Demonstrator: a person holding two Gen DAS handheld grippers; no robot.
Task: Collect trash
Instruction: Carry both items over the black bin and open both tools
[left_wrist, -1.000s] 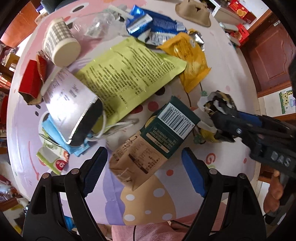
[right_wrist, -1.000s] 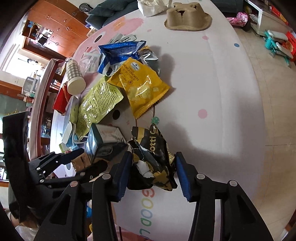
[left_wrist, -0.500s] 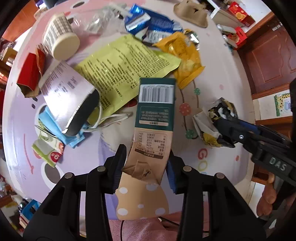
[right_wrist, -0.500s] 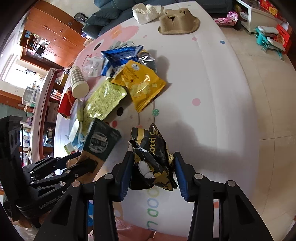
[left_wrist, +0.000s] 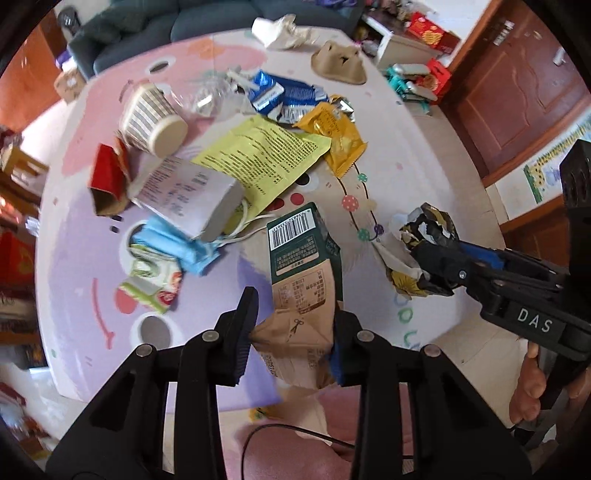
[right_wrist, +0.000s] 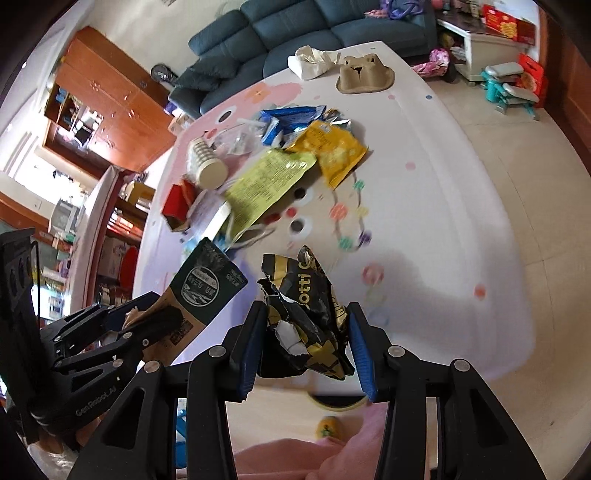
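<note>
L gripper: jaws closing, pads pinching torn tan end of flat green-and-kraft paper pouch. Barcode end points away from gripper, long axis in line w/ fingers, held over near edge of pastel cartoon-print table. R gripper: clamped on crumpled black-and-gold foil wrapper, "otti" readable, also off the table. "DAS" on R gripper body, "GenRobot.AI" on L. Yellow-green printed sachet lies mid-table.

Left tool closing on green-brown carton, now lifted off table.
</note>
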